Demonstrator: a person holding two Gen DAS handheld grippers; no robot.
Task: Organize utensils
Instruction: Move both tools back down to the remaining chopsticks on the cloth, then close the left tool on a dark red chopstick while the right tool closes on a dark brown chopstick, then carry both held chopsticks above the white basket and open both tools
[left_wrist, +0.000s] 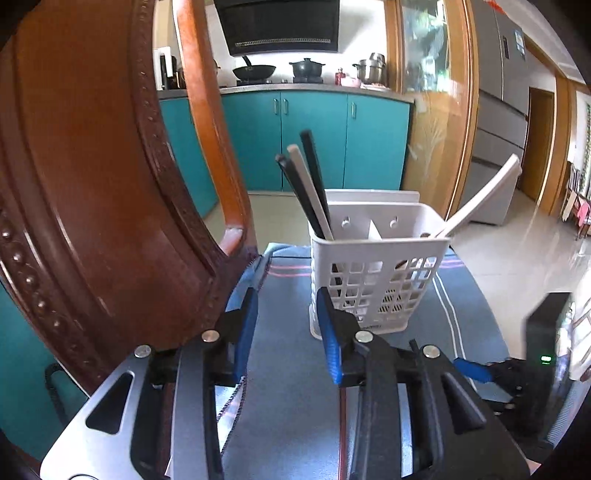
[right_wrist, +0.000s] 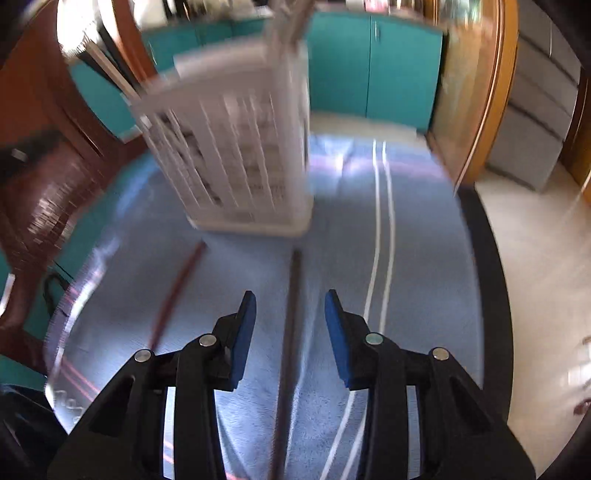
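Note:
A white slotted utensil basket (left_wrist: 376, 273) stands upright on the blue cloth. Black and white chopsticks (left_wrist: 310, 188) lean in its left compartment, and a white spoon (left_wrist: 480, 199) in its right one. My left gripper (left_wrist: 289, 326) is open just in front of the basket with nothing between its pads. In the blurred right wrist view the basket (right_wrist: 236, 147) is further ahead. My right gripper (right_wrist: 290, 321) is open above the cloth. A dark chopstick (right_wrist: 293, 295) lies on the cloth in line with the gap, and the pads do not touch it. A red-brown chopstick (right_wrist: 177, 291) lies to its left.
A brown wooden chair (left_wrist: 92, 184) rises close on the left. The striped blue cloth (right_wrist: 424, 258) covers a table with a dark rim (right_wrist: 493, 295); pale floor lies beyond it on the right. A black box with a green light (left_wrist: 546, 332) stands at the right.

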